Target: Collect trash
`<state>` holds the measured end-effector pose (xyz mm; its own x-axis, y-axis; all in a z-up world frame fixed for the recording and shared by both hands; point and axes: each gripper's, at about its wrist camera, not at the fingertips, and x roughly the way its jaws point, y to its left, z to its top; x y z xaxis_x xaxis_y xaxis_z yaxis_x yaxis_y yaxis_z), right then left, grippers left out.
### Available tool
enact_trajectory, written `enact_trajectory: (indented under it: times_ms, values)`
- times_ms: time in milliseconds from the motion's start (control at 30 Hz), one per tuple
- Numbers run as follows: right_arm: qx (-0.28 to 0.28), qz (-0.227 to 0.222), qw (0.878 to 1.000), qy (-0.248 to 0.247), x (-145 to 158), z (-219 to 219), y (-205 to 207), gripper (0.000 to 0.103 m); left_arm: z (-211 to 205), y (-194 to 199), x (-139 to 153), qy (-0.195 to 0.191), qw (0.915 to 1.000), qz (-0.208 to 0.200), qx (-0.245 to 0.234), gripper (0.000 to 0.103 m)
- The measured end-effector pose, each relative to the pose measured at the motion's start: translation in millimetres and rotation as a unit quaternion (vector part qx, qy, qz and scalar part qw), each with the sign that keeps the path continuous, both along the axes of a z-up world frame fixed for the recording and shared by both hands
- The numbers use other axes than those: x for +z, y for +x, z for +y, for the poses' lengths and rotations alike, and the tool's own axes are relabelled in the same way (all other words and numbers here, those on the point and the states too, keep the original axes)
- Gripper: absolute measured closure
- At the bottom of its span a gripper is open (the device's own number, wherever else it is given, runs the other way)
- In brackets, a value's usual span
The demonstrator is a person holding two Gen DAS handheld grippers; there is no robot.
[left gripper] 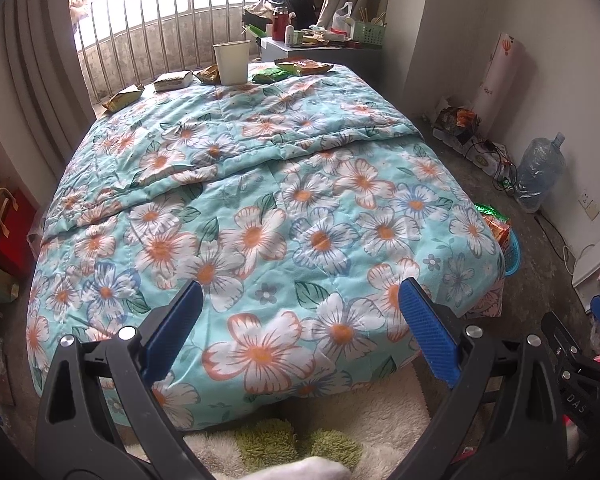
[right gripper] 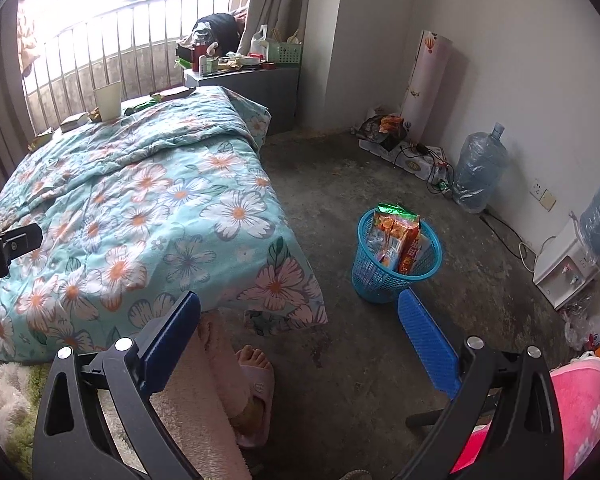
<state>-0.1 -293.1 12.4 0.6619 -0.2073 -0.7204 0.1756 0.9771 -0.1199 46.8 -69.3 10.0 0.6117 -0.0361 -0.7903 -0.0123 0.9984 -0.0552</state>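
Left gripper (left gripper: 300, 320): jaws spread wide, nothing between the blue pads, held above the foot of the bed.
Right gripper (right gripper: 300, 320): also spread wide and empty, over the bare floor beside the bed.
Room: pale walls, railed window (left gripper: 148, 28) behind the head of the bed, curtains at both sides.
Floor (right gripper: 340, 200): rough grey concrete, stained in patches.
Bed (left gripper: 260, 200): covered by a turquoise quilt with white and orange flowers, folded back across the middle.
Water jug (right gripper: 480, 168): stands against the right wall, near a tangle of cables.
Bin (right gripper: 396, 264): blue mesh basket on the floor just beside the bed's corner, snack wrappers (right gripper: 396, 236) standing up out of it.
Paper cup (left gripper: 232, 62): upright at the far end of the quilt.
Trash on bed: a small carton (left gripper: 173, 80) and several wrappers (left gripper: 302, 66) lie either side of the cup, well apart from both grippers.
Foot (right gripper: 252, 364): in a pink slipper, on the floor between the right gripper's fingers in view.
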Motion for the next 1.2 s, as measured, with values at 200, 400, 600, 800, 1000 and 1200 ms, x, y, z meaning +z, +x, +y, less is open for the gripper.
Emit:
enact_trajectory:
  times_ms: [200, 400, 600, 800, 1000, 1200]
  values:
    - [0.0, 0.005, 1.0, 0.004, -4.7, -2.3, 0.5, 0.007, -3.0, -0.6, -1.0, 0.006, 1.0, 0.001, -0.004, 0.009]
    - [-0.001, 0.004, 1.0, 0.009, -5.5, -4.4, 0.1, 0.007, -5.3, -1.4, -1.4, 0.008, 1.0, 0.0, -0.004, 0.009]
    - [-0.003, 0.004, 1.0, 0.012, -4.8, -6.3, 0.1, 0.007, -6.9, -2.3, -1.8, 0.009, 0.9999, 0.002, -0.006, 0.009]
    - [-0.002, 0.002, 1.0, 0.013, -4.1, -6.8, 0.0, 0.007, -7.5, -3.7, -2.2, 0.011, 0.9999, 0.002, -0.007, 0.009]
    - [-0.001, 0.002, 1.0, 0.017, -2.9, -7.3, -0.7, 0.007, -8.1, -4.2, -2.5, 0.013, 0.9999, 0.0, -0.009, 0.009]
    - [0.0, 0.002, 1.0, 0.016, -2.5, -6.6, -0.7, 0.007, -8.3, -4.0, -1.8, 0.013, 0.9999, 0.0, -0.008, 0.009]
